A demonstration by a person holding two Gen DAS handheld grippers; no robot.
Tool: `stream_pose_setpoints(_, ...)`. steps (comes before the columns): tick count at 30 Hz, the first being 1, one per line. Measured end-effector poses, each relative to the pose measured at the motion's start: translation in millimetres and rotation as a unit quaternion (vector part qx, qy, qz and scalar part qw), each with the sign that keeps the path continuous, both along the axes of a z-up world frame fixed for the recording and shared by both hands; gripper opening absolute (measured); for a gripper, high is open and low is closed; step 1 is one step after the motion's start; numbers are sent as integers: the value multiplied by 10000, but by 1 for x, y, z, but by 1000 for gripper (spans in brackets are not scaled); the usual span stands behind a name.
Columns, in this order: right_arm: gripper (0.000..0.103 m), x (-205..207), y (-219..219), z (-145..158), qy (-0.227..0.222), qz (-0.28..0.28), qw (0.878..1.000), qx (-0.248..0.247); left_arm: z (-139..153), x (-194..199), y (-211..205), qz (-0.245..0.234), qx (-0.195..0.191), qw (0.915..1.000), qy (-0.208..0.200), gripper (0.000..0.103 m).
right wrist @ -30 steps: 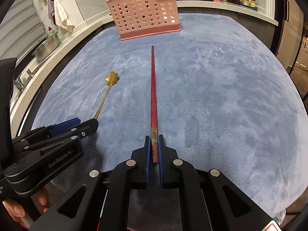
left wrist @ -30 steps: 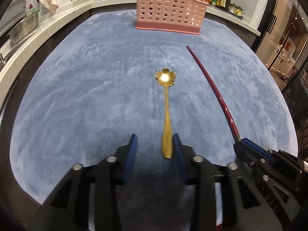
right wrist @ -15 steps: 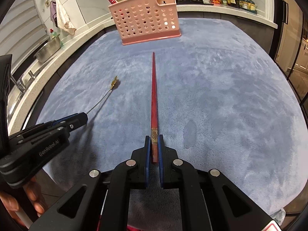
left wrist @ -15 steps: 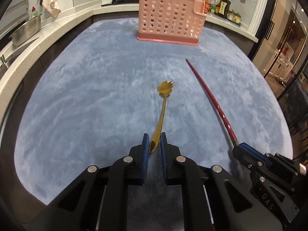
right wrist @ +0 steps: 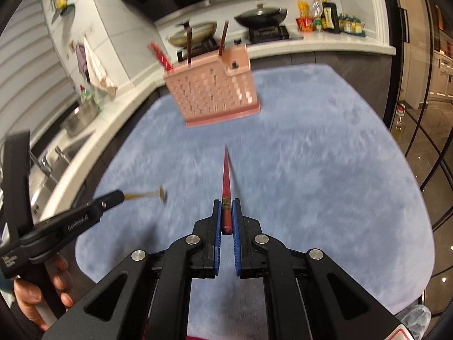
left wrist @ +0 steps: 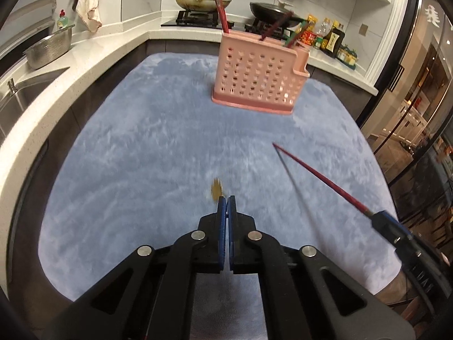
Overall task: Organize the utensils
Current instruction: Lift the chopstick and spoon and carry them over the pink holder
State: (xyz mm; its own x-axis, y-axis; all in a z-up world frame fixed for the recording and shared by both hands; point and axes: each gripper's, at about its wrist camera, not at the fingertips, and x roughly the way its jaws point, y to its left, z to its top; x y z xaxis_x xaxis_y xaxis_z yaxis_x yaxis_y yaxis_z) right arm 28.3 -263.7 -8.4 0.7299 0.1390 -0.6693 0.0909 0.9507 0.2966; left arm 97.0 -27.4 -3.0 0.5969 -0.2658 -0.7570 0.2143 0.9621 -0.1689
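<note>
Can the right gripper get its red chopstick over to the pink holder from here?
Probably yes. The right gripper is shut on the red chopstick, which points at the pink utensil holder. Only bare blue mat lies between. The left gripper, holding the gold spoon, sits off to the side.

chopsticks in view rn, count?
4 at least. One in the right gripper: red chopstick. Three upright in the pink holder. Others may be hidden inside.
</note>
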Motion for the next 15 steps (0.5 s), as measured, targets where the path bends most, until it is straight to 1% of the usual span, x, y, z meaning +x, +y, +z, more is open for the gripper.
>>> stream_pose_setpoints(6,7,16,-12,40,-423,-73,9991,58,39,14,5,-20,-145,9995,-279,1)
stream_pose_setpoints(9,7,29,-19,61,-646,-104,9978,98,64,27,7,-8,-236,9986,-464,1)
stream_pose_setpoints(15,7,55,-32,101,-993,-142,9948,180,106,54,5,-76,-275,9970,-721,1)
